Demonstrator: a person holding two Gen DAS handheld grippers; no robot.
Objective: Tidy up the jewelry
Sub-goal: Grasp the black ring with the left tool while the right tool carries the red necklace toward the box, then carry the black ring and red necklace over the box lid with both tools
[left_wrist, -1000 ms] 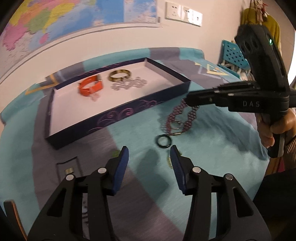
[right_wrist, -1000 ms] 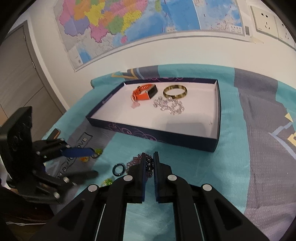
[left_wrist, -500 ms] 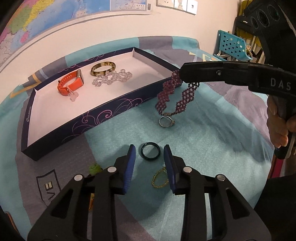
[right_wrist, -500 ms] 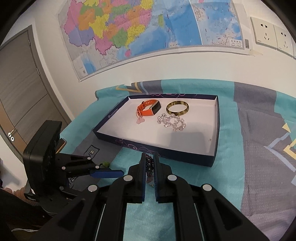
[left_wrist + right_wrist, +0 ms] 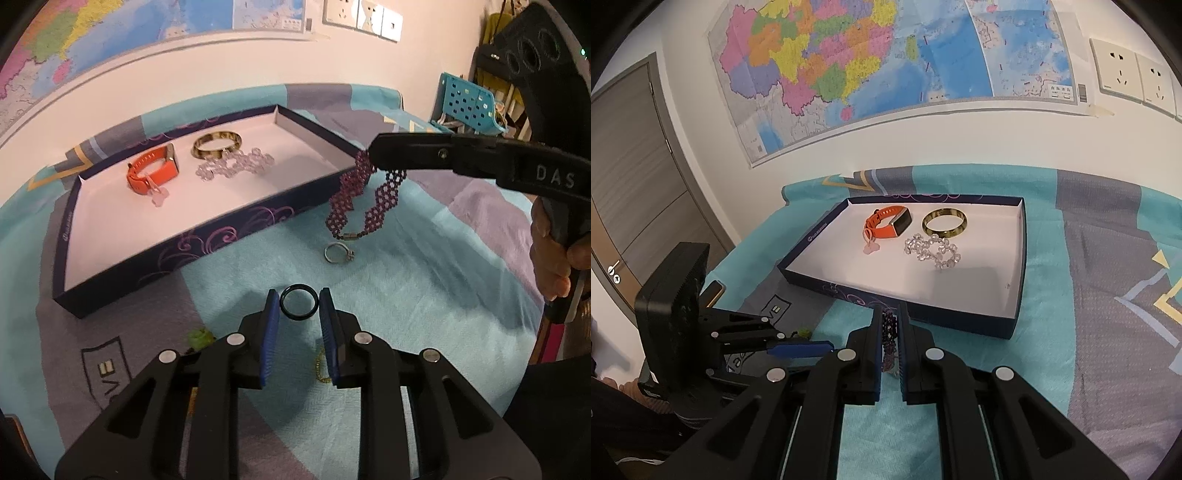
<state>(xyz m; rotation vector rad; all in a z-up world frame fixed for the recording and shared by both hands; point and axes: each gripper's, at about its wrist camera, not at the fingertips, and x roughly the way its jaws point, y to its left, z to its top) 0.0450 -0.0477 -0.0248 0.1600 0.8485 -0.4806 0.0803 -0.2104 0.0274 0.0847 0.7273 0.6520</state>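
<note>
My right gripper (image 5: 889,314) is shut on a purple beaded bracelet (image 5: 364,199), which hangs in the air just outside the right corner of the dark blue tray (image 5: 229,236); the bracelet also shows between its fingers in the right wrist view (image 5: 889,332). The tray holds an orange watch (image 5: 151,173), a gold bangle (image 5: 217,144) and a clear crystal bracelet (image 5: 236,166). My left gripper (image 5: 298,299) is open, its blue fingertips on either side of a dark ring (image 5: 299,305) on the cloth. A silver ring (image 5: 338,254) lies beyond it.
A gold chain (image 5: 320,365) lies under the left gripper's right finger and a green piece (image 5: 199,338) lies to its left. The teal and grey cloth (image 5: 424,295) covers the table. A blue basket (image 5: 467,107) stands at the far right.
My right gripper has lifted the purple bracelet off the cloth and up beside the tray's corner. My left gripper has moved forward and narrowed around the dark ring.
</note>
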